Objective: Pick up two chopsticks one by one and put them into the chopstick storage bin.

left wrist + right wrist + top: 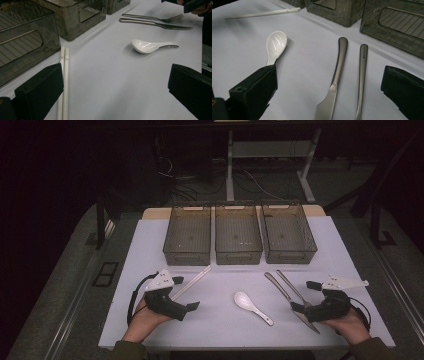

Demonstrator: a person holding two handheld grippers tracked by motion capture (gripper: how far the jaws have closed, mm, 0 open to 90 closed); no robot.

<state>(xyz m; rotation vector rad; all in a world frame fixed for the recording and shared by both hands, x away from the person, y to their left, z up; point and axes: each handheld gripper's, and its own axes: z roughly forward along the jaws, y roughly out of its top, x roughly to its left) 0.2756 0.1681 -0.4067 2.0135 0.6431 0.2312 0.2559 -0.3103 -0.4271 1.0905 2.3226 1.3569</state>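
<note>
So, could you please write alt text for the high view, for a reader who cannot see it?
A person's hands hold the open left gripper and open right gripper low over a white table, gripping nothing. Between them lie white chopsticks, a white spoon, a knife and a fork; three empty grey bins stand beyond.

Probably a lab: dim room, floor cables point(200, 182), desk frame point(270, 150).

White spoon point(252, 306), white chopsticks point(192, 282), silver knife point(291, 301), smoky-grey bins point(238, 234).
</note>
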